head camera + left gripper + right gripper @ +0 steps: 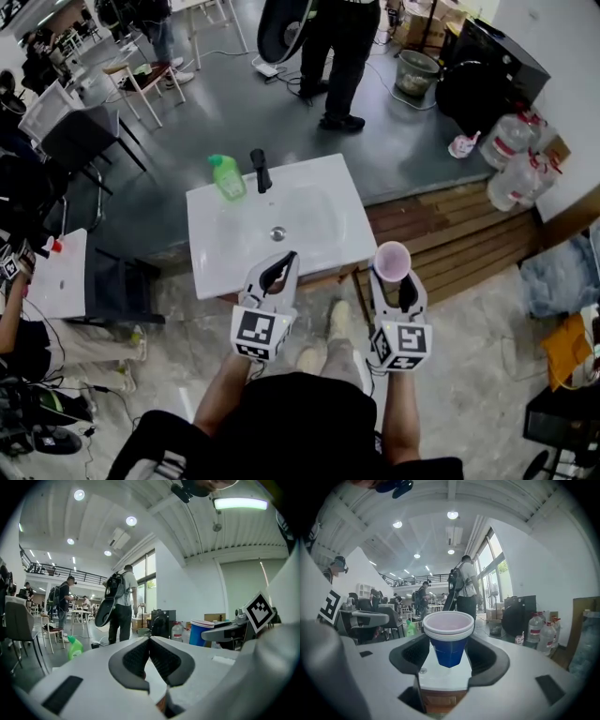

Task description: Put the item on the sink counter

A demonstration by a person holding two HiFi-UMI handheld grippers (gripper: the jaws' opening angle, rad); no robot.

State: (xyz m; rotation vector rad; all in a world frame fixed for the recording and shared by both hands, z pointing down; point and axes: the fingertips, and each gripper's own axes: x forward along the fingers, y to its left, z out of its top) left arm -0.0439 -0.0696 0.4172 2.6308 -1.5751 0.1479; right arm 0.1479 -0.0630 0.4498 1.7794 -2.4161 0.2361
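So the right gripper (449, 652) has its jaws spread wide and clamped on the sides of a blue plastic cup with a white rim and pale inside (448, 638). It might be two cups nested, since there's a double lip, but I can't say for sure. The cup sits upright with its mouth up, held in the air just off the near right corner of the white sink counter (214, 262), so it isn't over the top yet. From the head view, the counter lies ahead and to the left of the cup, which makes the right hand the one to carry it in. My guess is a short move forward and left, then down, keeping the cup vertical. The flat strip to the right of the basin looks like the nearest landing spot. A green plastic soap bottle (227, 176) and a black faucet (260, 169) stand at the far edge, well out of the way. The left gripper (149, 640) is pinched closed on nothing, sitting near the counter's front edge.
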